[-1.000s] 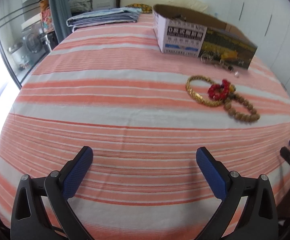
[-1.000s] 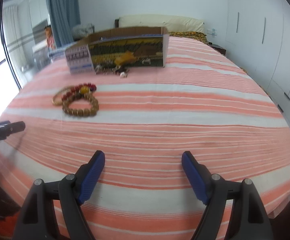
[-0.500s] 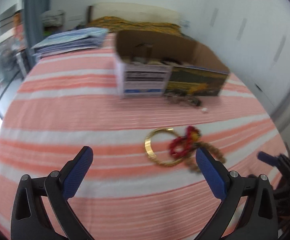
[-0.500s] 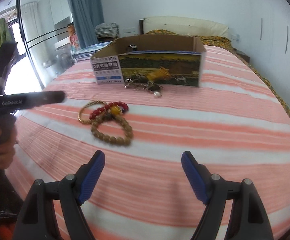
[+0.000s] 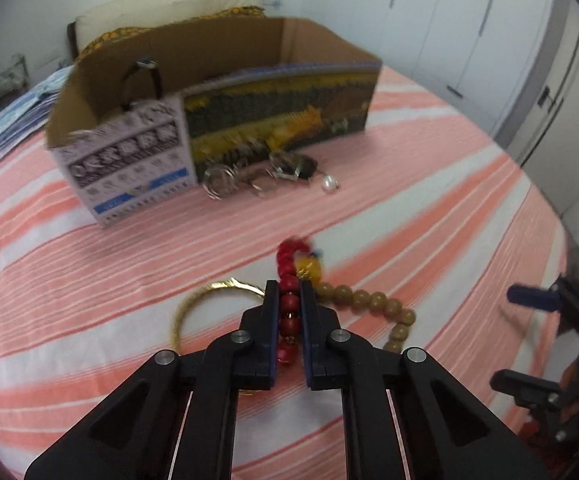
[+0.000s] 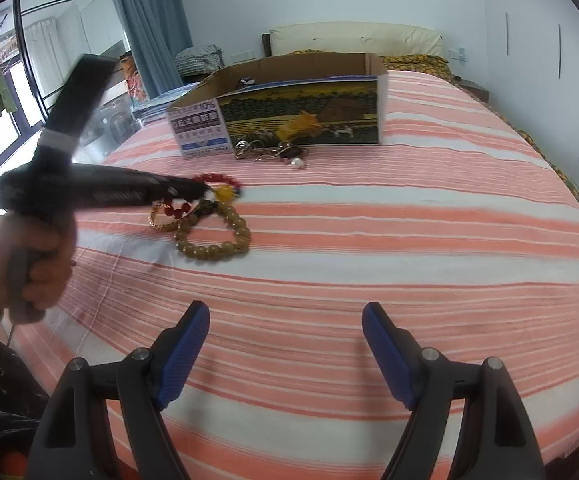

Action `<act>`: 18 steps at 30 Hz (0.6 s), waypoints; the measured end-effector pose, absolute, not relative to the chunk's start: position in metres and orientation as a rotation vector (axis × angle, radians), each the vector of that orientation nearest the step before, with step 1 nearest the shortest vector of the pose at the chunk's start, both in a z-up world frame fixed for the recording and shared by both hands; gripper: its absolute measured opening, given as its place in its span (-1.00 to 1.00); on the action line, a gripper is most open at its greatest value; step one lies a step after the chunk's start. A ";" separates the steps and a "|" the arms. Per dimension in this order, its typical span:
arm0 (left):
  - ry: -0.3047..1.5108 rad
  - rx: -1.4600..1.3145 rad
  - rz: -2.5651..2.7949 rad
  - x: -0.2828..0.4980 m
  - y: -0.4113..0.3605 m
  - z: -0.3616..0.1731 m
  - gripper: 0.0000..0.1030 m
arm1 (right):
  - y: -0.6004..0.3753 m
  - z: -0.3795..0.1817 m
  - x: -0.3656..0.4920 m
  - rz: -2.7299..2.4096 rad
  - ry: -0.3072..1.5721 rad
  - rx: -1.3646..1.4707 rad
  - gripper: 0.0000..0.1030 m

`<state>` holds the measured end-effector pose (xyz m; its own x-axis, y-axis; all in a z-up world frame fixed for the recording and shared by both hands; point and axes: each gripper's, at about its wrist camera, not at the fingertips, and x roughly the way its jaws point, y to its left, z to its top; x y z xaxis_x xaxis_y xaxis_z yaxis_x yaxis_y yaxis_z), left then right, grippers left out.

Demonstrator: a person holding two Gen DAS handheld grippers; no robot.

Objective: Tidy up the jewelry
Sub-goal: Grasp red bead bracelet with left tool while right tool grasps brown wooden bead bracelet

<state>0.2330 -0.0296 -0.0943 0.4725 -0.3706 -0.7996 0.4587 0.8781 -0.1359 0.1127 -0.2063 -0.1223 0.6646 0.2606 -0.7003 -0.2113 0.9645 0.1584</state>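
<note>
We're clamping the left gripper (image 5: 289,300) on the red bead bracelet (image 5: 288,276) lying on the bed (image 5: 429,208); right gripper (image 6: 285,332) is hanging open. Gold bangle (image 5: 193,308), wooden beads (image 5: 373,304), small pieces (image 5: 257,176) beside the box (image 5: 129,160) are waiting.

Hidden and blurred parts

The red bead bracelet (image 5: 289,304) is partly covered by the left claw (image 5: 289,300); the silver trinkets (image 5: 249,174) by the cardboard box (image 5: 137,160) are smeared beyond telling, and the box's contents are mostly hidden by its wall.
</note>
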 end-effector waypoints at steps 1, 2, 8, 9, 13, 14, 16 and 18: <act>0.945 0.055 -0.510 0.233 -0.022 -0.088 -0.86 | -0.207 -0.122 0.113 0.266 0.797 0.067 0.56; 0.939 0.015 -0.508 0.233 -0.014 -0.083 -0.86 | -0.209 -0.121 0.114 0.266 0.793 0.069 0.56; 0.884 -0.151 -0.452 0.211 0.048 -0.050 -0.86 | -0.203 -0.118 0.128 0.296 0.790 0.053 0.56; 0.877 -0.162 -0.430 0.204 0.060 -0.046 -0.86 | -0.201 -0.117 0.132 0.304 0.791 0.047 0.56; 0.874 -0.134 -0.340 0.185 0.089 -0.045 -0.86 | -0.177 -0.110 0.163 0.376 0.812 -0.001 0.36; 0.876 -0.125 -0.323 0.182 0.092 -0.047 -0.86 | -0.166 -0.111 0.177 0.409 0.829 -0.029 0.35; 0.888 -0.131 -0.308 0.181 0.096 -0.054 -0.86 | -0.147 -0.118 0.199 0.454 0.869 -0.086 0.29; 0.905 -0.162 -0.298 0.179 0.100 -0.063 -0.86 | -0.132 -0.131 0.218 0.479 0.925 -0.149 0.02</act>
<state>0.1790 0.1001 -0.0628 0.5808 -0.3210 -0.7481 0.1858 0.9470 -0.2621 0.2180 -0.1325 -0.1310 0.5053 0.3325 -0.7963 -0.4585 0.8852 0.0787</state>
